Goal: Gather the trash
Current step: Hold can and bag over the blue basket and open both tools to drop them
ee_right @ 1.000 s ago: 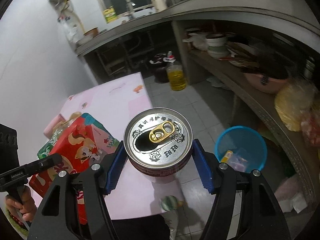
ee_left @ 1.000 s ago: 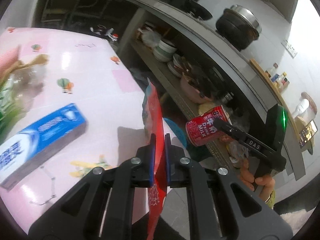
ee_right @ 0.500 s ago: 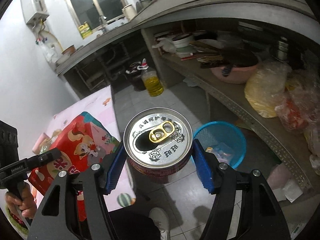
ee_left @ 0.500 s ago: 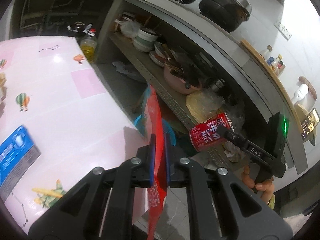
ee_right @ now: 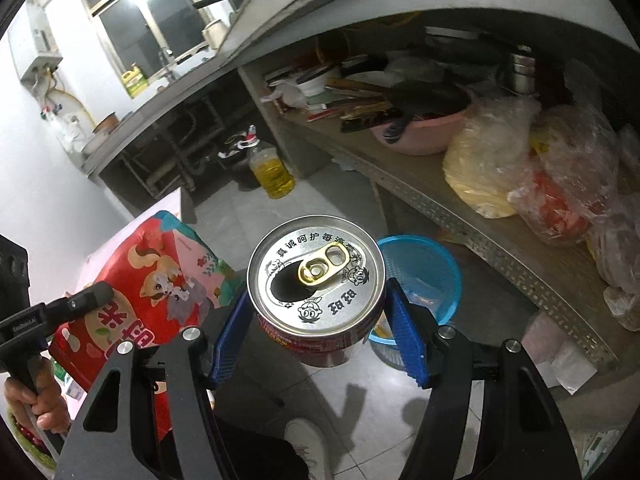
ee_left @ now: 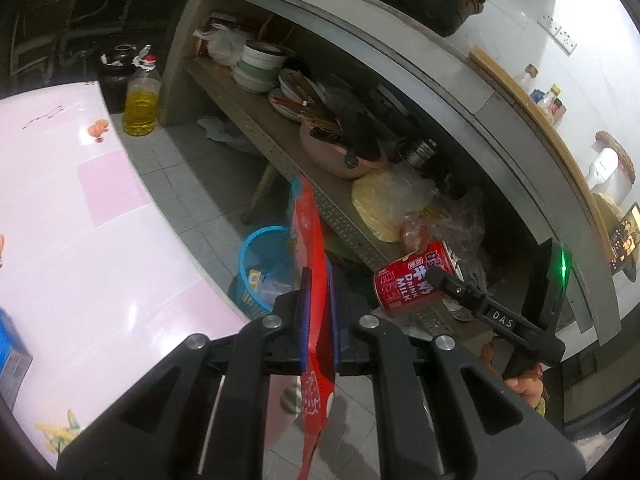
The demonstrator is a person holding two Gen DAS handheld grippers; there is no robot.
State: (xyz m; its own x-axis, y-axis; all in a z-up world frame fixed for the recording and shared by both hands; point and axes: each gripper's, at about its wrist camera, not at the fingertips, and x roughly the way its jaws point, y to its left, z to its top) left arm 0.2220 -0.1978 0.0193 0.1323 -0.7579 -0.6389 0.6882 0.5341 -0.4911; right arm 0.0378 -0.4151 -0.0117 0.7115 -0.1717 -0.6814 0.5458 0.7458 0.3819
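Note:
My left gripper [ee_left: 319,312] is shut on a flat red snack bag [ee_left: 312,264], held edge-on beyond the pink table's edge. From the right wrist view the same snack bag [ee_right: 148,292] shows its cartoon print at the left, with the left gripper [ee_right: 88,298] clamped on it. An opened red milk can [ee_right: 316,280] sits upright between the blue pads of my right gripper [ee_right: 318,332], which is shut on it. In the left wrist view that milk can [ee_left: 416,284] hangs at the right in the right gripper [ee_left: 444,286]. A blue mesh trash basket [ee_right: 436,272] stands on the tiled floor below; the basket [ee_left: 260,264] holds some scraps.
A pink table [ee_left: 80,248] with a blue box [ee_left: 12,352] fills the left. A low shelf [ee_right: 460,200] carries a pink basin [ee_right: 424,132], bowls and plastic bags. A bottle of yellow oil [ee_right: 272,172] stands on the floor. A white shoe [ee_right: 308,448] is below.
Both grippers have travelled away from the table toward the shelf, carrying bag and can. The blue basket has come closer and now lies just beyond both. Grips are unchanged.

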